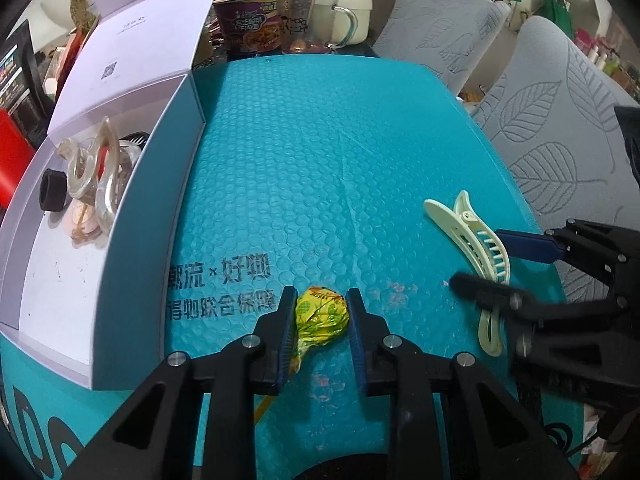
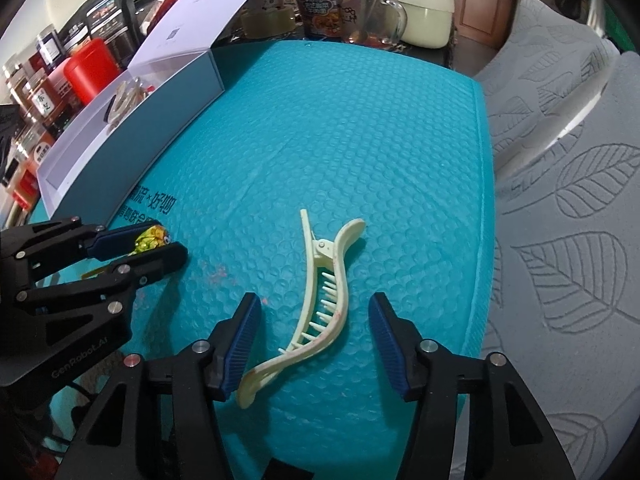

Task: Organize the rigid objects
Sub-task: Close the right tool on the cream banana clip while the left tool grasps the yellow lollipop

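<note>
A lollipop in a yellow wrapper lies on a teal bubble mailer, its stick pointing toward the camera. My left gripper is shut on the lollipop's head, a blue pad pressing on each side; the right wrist view also shows this gripper and the lollipop. A cream hair clip lies on its side on the mailer. My right gripper is open and straddles the clip's toothed part without pressing on it. In the left wrist view, the right gripper sits around the clip.
An open white-and-teal box stands at the mailer's left edge, holding clear hair clips and a black ring. A noodle cup, glass mug and cream pot stand behind. Grey leaf-patterned cushions lie right.
</note>
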A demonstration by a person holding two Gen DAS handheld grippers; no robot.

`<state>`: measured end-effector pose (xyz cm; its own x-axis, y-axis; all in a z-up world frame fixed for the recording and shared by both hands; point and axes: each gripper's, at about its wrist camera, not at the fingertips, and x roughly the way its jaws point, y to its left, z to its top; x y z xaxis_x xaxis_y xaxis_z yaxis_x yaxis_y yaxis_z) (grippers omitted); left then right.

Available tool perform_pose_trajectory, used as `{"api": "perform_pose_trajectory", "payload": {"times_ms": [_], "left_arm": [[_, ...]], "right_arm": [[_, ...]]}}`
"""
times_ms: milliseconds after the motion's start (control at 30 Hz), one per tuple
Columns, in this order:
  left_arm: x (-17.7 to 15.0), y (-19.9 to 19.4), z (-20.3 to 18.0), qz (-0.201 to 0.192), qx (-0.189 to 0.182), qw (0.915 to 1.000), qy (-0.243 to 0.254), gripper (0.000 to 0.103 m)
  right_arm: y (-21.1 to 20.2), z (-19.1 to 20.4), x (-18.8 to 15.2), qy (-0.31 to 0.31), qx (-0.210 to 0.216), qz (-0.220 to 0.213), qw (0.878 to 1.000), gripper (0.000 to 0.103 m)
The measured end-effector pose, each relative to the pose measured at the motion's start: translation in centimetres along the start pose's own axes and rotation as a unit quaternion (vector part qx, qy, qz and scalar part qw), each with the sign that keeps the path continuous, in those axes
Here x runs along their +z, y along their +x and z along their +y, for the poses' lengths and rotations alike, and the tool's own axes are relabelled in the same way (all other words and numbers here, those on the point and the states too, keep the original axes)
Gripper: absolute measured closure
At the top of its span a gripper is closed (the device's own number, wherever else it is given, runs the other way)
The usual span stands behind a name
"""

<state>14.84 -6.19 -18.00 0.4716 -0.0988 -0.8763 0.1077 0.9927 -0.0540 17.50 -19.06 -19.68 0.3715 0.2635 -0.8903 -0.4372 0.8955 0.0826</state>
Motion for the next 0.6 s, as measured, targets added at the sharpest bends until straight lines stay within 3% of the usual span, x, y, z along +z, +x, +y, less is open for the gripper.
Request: {"api": "perform_pose_trajectory", "payload": {"times_ms": [33,67,167,600], "left_arm": [[-0.1,0.0,-0.1,0.0,0.0,1.0,-0.001,0.079],[-0.1,-0.2,0.0,0.001,-0.003,1.0,-0.003,0.079],[-0.2,-0.2,-0.1,0.0,-0.003,1.0,-0.005,0.079],[-1.2,-2.0,0.1,-0.009,0.004,0.9999,-0.01,0.079]], "right_arm": [[-0.1,-0.1,-0.1,-0.001,-0.018,-0.005,1.0,0.08],[-0.2,-0.4,-0.2,0.003,-0.026,-0.008,1.0,0.081],[-0.2,-1.0,0.0,0.012,-0.011,-0.005,1.0,0.082],[-1.0,-0.8,-1.1,0.012,-0.018,-0.018,1.0,0.082]]}}
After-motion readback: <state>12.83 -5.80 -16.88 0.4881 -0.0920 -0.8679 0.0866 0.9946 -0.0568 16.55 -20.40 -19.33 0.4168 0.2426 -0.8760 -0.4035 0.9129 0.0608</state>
